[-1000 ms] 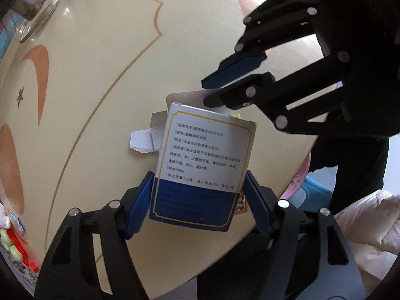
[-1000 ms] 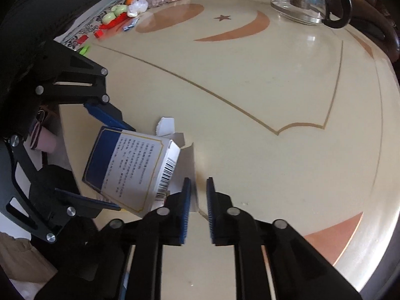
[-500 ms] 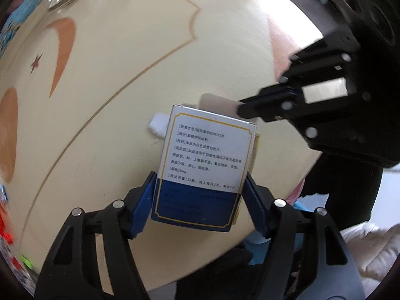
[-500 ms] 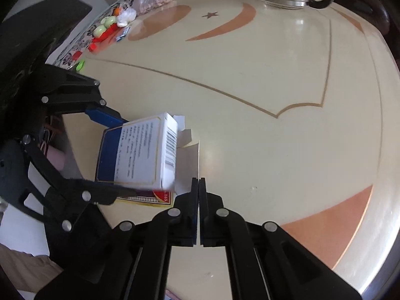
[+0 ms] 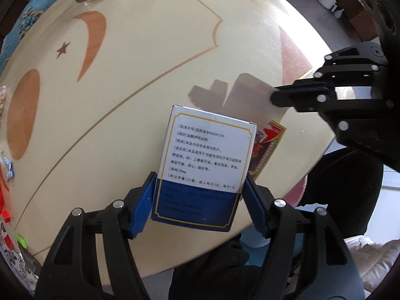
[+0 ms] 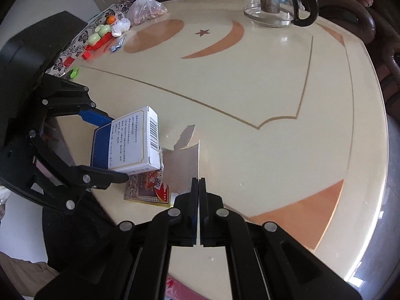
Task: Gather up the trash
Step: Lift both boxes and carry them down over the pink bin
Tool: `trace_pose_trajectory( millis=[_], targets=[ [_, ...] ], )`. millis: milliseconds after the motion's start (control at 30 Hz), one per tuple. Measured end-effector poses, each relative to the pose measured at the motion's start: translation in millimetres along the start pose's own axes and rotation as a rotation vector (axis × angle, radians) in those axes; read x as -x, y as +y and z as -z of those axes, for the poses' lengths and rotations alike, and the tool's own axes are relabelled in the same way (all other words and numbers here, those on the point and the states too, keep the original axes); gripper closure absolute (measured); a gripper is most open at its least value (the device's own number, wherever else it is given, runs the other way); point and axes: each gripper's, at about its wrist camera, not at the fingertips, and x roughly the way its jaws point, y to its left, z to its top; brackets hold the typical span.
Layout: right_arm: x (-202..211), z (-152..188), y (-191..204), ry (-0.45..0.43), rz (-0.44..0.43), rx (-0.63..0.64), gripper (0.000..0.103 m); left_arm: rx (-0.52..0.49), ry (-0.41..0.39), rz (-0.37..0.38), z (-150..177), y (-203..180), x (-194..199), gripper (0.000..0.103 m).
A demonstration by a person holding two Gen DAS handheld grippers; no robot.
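Both grippers rose off the table [image 6: 250, 105], left gripper [image 5: 198, 201] clamped the medicine box [image 5: 207, 160] (blue-and-white), right gripper [image 6: 198, 187] pinched shut on torn paper [image 6: 185, 160].

Most of the table [image 6: 250, 105] was wide open for you through the middle. Only stuff in the way: the glass teapot [image 6: 277, 2] at the far edge, and that snack clutter [image 6: 107, 35] in the far-left corner.

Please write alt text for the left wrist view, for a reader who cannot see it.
The left hand-held gripper clamps a blue-and-white medicine box above a cream table. At right, the right hand-held gripper pinches a torn paper scrap; a red packet lies beneath.
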Motion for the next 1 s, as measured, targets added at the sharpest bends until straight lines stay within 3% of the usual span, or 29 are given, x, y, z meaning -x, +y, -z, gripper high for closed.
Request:
trace_pose_trajectory(
  millis=[500,1000],
  targets=[
    [66,11,21,-0.073,0.12,-0.015,0.102,0.028,-0.068,-0.062,29,-24,41,0.038],
    [139,57,56,-0.132,0.231,-0.022,0.102,-0.005,-0.139,-0.088,65,-63,81,0.038]
  ],
)
